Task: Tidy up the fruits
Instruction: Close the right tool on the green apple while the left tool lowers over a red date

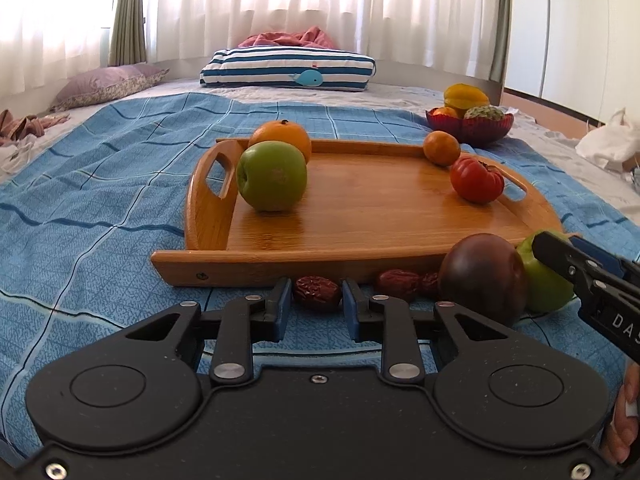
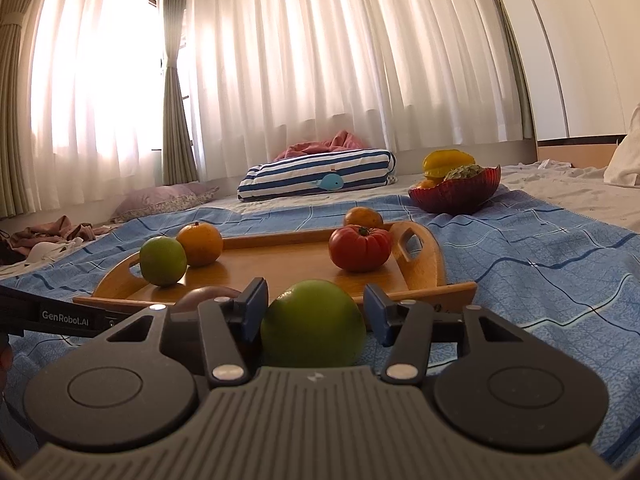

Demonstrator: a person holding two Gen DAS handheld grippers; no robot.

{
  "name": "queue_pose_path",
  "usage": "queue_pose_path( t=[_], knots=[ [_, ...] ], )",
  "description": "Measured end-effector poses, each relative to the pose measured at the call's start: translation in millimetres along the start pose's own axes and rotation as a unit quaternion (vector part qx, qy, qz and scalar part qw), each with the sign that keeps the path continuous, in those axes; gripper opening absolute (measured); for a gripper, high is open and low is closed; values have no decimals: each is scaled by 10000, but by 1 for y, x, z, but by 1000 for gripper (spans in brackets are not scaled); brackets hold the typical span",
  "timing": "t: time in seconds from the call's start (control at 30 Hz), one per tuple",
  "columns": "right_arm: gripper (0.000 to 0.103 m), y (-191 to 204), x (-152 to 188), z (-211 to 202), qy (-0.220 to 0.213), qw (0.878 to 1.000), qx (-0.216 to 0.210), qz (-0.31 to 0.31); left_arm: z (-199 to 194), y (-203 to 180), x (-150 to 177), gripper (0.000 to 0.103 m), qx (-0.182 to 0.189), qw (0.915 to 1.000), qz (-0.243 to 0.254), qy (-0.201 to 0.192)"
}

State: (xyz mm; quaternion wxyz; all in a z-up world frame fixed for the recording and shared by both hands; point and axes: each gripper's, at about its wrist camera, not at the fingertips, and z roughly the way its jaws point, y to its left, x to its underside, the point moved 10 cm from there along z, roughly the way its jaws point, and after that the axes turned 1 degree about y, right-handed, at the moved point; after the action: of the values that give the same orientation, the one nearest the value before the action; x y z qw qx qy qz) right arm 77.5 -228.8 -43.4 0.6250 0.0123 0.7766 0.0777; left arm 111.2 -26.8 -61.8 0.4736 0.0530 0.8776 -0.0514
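Note:
A wooden tray (image 1: 360, 208) lies on the blue bedcover and holds a green apple (image 1: 272, 176), an orange (image 1: 286, 134), a small orange (image 1: 441, 148) and a red tomato (image 1: 476, 180). In front of the tray lie a red date (image 1: 318, 293), more dates (image 1: 400, 282), a dark purple fruit (image 1: 482, 276) and a second green apple (image 1: 548, 284). My left gripper (image 1: 316, 308) is open with the date between its fingers. My right gripper (image 2: 316, 312) is open around the second green apple (image 2: 314, 324); the right finger stands clear of it.
A red bowl (image 1: 470, 128) with a yellow starfruit and other fruit stands beyond the tray at the right. A striped whale pillow (image 1: 288, 70) and a purple pillow (image 1: 104, 84) lie at the back. White cloth (image 1: 608, 140) lies at the right edge.

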Motion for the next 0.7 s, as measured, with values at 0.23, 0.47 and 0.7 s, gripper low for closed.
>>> queue_pose_path(
  t=[0.23,0.47,0.7],
  knots=[
    [62,1,6,7,239,9997,-49,-18,-4,-3,-3,26,8,10000,72,-61],
    [60,1,6,5,238,9997,-78,40,-11,-3,-8,26,7,9999,75,-156],
    [64,-1,7,7,363,9992,-116,139,-14,-2,-8,26,-48,9999,84,-142]
  ],
)
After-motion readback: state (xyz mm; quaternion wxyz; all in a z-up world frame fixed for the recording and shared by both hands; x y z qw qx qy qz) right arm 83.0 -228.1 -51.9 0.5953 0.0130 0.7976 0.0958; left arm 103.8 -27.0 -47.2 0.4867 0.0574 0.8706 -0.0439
